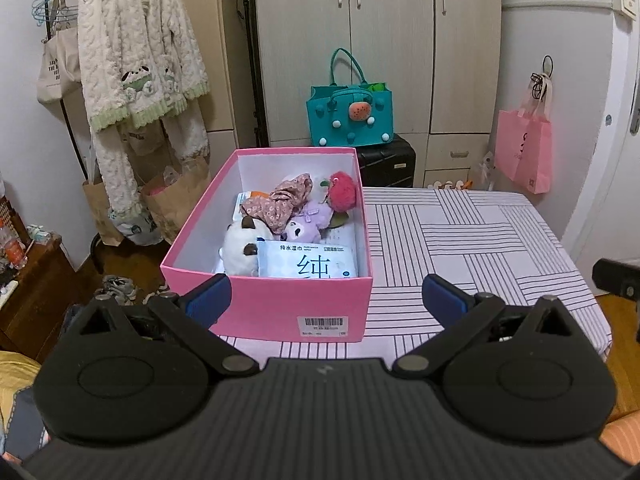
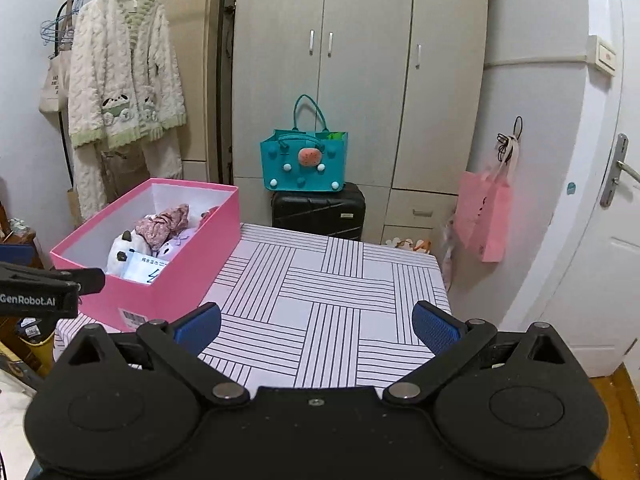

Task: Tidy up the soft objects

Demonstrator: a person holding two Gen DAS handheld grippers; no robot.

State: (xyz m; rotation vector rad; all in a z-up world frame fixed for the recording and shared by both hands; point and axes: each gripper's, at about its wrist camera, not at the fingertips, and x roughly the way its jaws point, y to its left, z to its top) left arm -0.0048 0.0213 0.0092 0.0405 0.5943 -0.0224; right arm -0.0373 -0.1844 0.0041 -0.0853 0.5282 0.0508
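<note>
Striped table [image 2: 340,300] is occupied by pink box [image 1: 280,308] packed with soft toys [image 1: 248,248]; left tool [image 1: 326,296] and right tool [image 2: 316,326] are held spread apart, empty.

A: What stands behind the striped table [image 2: 320,300]?
B: A beige wardrobe [image 2: 360,80], a black suitcase [image 2: 320,210] against it; beside it, a white door [image 2: 600,200].
A: The floor?
B: Wood [image 1: 120,260].
</note>
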